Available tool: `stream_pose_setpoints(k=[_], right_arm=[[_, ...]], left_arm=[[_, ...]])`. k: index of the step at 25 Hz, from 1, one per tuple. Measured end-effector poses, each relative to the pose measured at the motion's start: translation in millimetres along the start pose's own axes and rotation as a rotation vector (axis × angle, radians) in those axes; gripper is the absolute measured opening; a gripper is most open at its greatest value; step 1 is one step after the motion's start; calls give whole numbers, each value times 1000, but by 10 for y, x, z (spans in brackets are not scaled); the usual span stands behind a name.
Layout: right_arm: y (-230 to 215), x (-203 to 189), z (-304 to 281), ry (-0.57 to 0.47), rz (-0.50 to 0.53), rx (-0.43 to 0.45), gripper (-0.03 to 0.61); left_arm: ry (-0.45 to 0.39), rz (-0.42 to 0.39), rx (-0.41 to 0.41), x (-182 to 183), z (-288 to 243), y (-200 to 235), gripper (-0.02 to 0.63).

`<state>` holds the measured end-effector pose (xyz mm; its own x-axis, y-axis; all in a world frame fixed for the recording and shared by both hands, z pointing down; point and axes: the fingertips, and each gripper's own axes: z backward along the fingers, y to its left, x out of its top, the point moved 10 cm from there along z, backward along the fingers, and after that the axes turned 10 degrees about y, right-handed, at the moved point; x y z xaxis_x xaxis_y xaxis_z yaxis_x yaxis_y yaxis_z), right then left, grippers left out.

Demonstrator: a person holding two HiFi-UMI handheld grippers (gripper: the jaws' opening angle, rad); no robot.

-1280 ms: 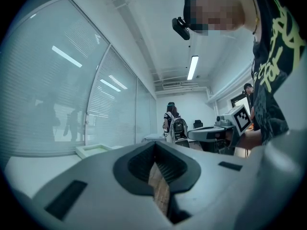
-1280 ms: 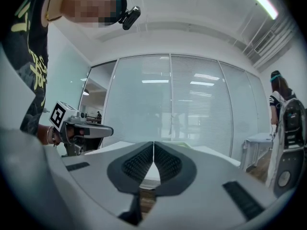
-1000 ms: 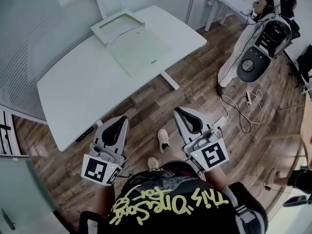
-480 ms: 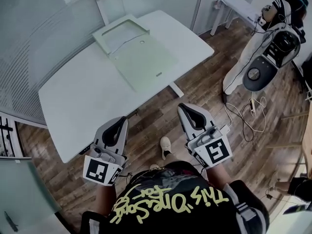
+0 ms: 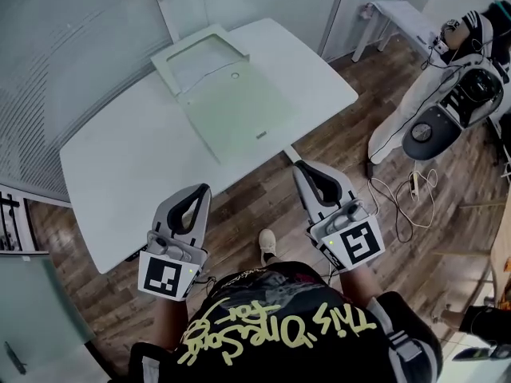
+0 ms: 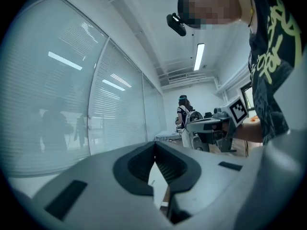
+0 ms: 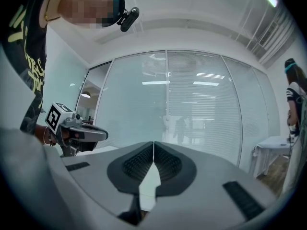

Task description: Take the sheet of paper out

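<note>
I've got both tongs pressed together w/ nothing pinched, L gripper [image 5: 197,191] & R gripper [image 5: 304,167] held level by the near edge of the white curved-edge table [image 5: 120,174], where the pale green flat rectangular sheet of paper [image 5: 235,114] lies mid-table, well apart from both.

We hold the left tongs [image 5: 203,188] and right tongs [image 5: 302,165] over brown wood-plank floor [image 5: 239,202], with open air ahead up to the white rounded surface [image 5: 120,170]. Its near half is bare, and a pale green flat folder [image 5: 231,114] lies open on its far middle. A frosted glass wall with blinds [image 5: 68,46] closes the left. White floor cables [image 5: 397,194] and a person in white [image 5: 415,106] stand well off right.
</note>
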<state>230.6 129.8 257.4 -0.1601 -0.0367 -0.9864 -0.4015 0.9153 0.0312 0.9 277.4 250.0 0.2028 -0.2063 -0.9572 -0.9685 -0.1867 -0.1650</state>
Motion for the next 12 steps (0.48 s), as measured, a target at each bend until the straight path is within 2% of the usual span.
stream_pose_setpoints(k=[4, 9, 12], right_arm=[[-244, 56, -70, 3, 29, 5, 8], [-529, 48, -158, 0, 26, 14, 8], [-637, 31, -177, 10, 41, 44, 9]], left_arm=[[2, 20, 6, 64, -184, 19, 6], [-37, 120, 5, 113, -440, 58, 6], [-64, 141, 14, 143, -528, 62, 6]])
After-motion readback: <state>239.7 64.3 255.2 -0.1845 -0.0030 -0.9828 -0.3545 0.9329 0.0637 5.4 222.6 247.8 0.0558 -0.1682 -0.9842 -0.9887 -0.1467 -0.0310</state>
